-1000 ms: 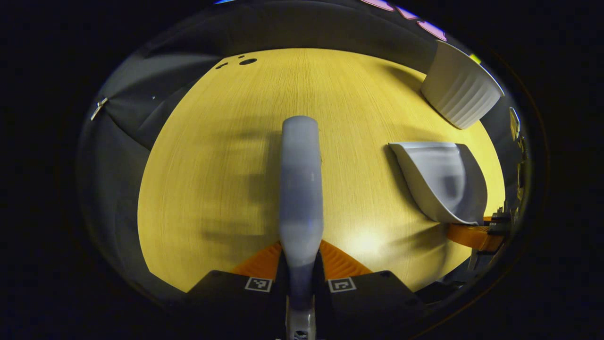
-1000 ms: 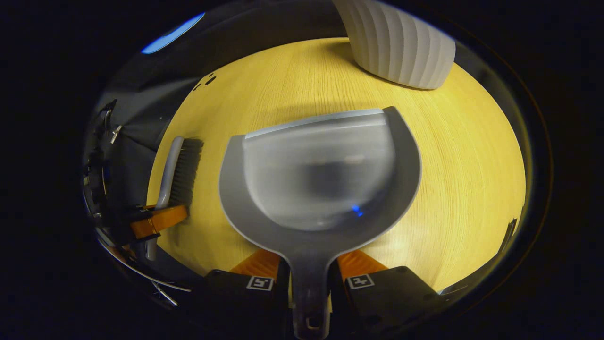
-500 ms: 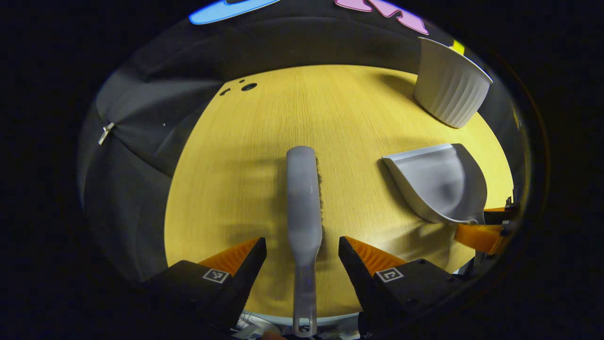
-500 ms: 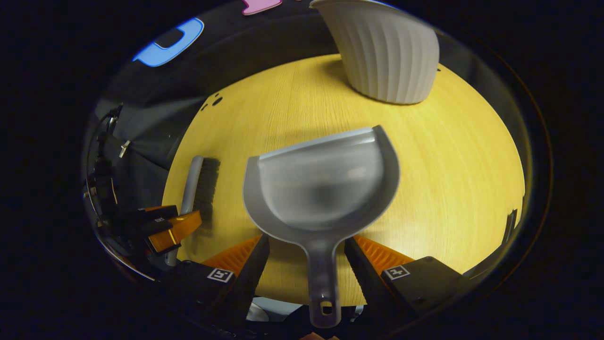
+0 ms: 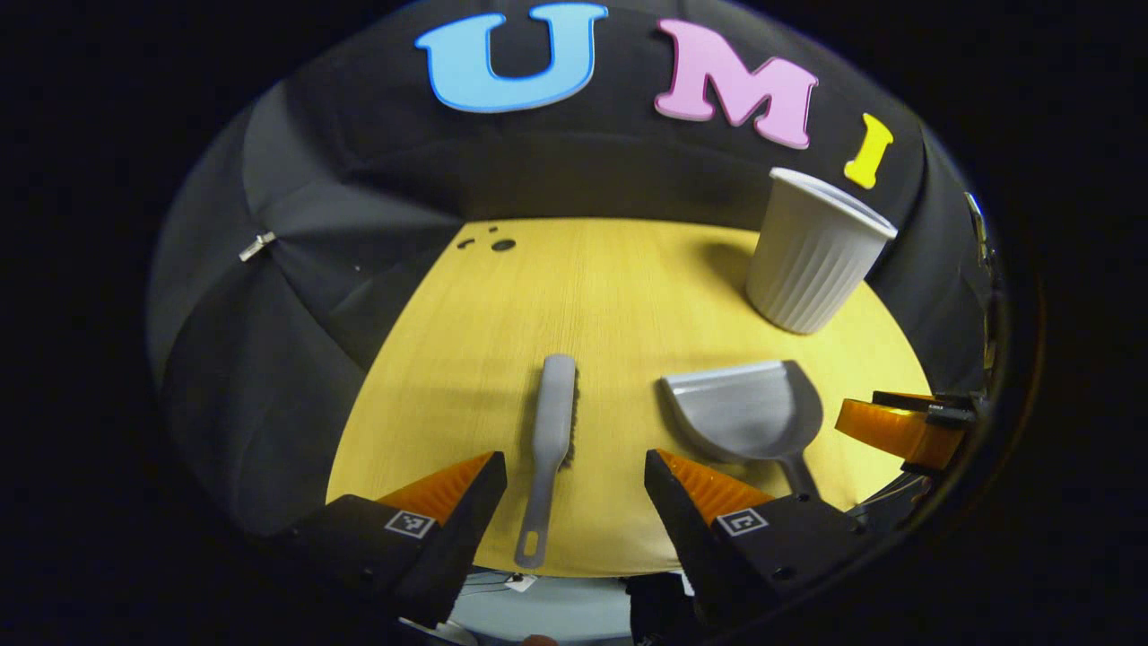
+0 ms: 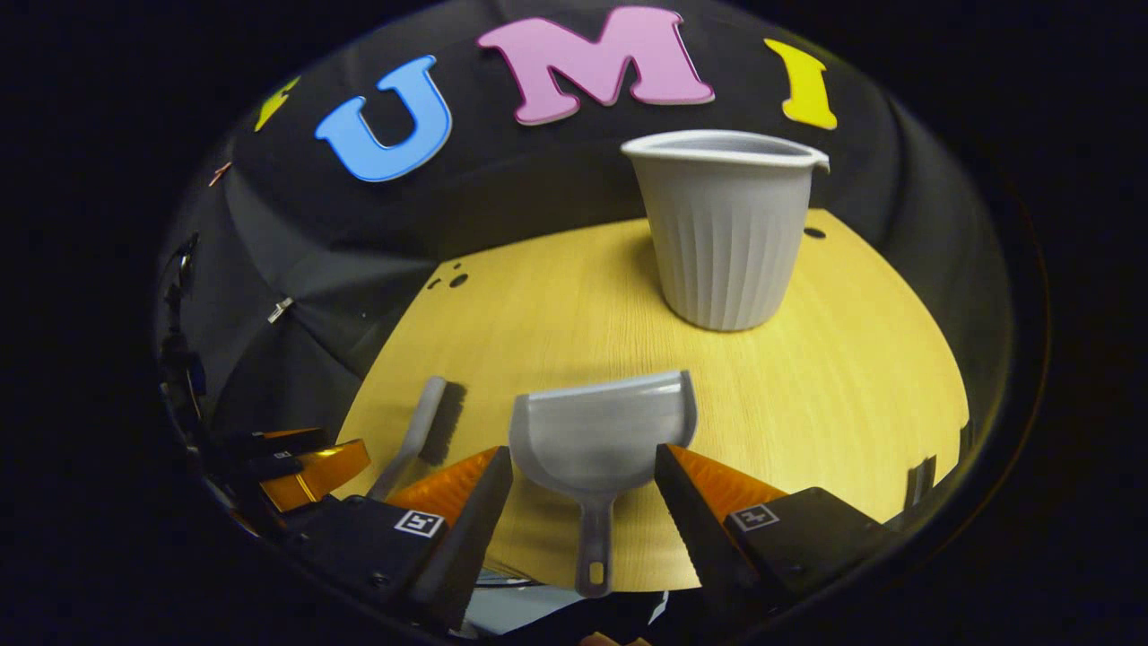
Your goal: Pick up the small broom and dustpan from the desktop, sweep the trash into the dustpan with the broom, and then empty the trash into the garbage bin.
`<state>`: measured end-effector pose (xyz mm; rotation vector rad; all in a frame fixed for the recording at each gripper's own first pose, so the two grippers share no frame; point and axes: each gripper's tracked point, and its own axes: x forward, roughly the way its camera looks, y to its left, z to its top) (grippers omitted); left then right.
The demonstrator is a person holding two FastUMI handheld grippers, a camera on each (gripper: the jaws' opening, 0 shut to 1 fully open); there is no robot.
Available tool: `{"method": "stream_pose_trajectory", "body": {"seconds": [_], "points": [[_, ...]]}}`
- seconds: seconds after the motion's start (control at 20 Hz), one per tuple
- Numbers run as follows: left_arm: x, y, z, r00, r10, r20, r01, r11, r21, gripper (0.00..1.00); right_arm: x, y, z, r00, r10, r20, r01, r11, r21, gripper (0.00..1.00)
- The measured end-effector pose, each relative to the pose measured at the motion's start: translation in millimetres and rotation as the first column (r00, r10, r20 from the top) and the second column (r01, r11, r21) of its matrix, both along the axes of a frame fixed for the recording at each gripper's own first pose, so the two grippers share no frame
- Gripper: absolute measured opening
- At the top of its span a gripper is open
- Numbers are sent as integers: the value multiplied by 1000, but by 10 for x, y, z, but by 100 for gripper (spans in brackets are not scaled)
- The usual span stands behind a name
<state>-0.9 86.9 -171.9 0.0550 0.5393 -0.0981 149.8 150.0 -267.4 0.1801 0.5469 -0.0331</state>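
Left gripper (image 5: 574, 489): jaws apart, holding nothing, raised at the near edge of the desk (image 5: 619, 287). Broom (image 5: 549, 444): flat on the desk, handle lying between the spread fingers, untouched. Right gripper (image 6: 583, 484): jaws apart, empty. Dustpan (image 6: 599, 440): flat on the desk just right of the broom, handle toward the near edge. Bin (image 6: 725, 235): ribbed, upright, beyond the dustpan near the cloth wall.

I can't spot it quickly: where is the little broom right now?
In the left gripper view the broom lies flat on the wooden table, just left of the dustpan.
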Motion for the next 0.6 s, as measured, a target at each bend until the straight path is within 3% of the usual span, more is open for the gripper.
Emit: {"method": "stream_pose_trajectory", "body": {"seconds": [0.25,0.45,0.6], "points": [[-406,-177,730,974,26,225,-25,1000,-9,98,-147,83,512,981,100,167,-79,989,-128,99],[-720,-310,1243,900,24,435,-26,1000,-2,98,-269,73,1065,932,127,338,-65,980,-189,99],[-972,-352,1410,854,24,520,-36,999,12,98,-421,55,1388,888,134,439,-50,979,-197,98]]}}
